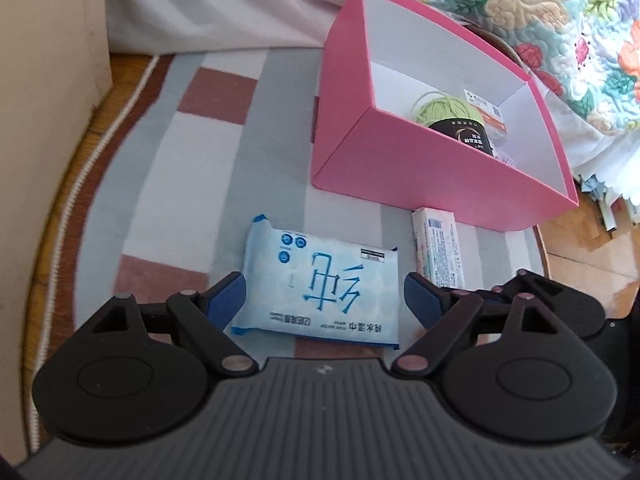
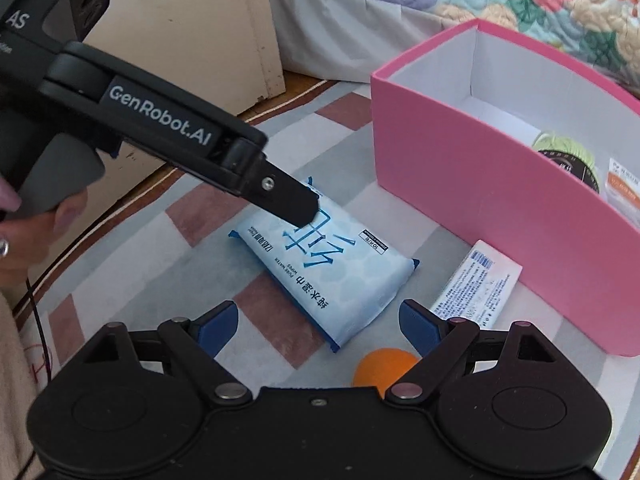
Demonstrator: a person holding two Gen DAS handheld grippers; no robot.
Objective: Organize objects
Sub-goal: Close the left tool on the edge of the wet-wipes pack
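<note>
The wipes pack (image 1: 316,288) lies flat on the striped rug (image 1: 180,184), in front of the pink box (image 1: 432,168), which already holds a ball of green yarn (image 1: 444,108). The step in hand looks like picking the pack up. The left gripper (image 1: 324,300) straddles it, jaws wide open, pads beside its edges but not visibly pressing. Next: close, lift, carry to the box. The right gripper (image 2: 318,322) hovers near the pack, jaws open and empty.

A striped rug (image 1: 192,184) lies beside a floral quilt (image 1: 540,4).
</note>
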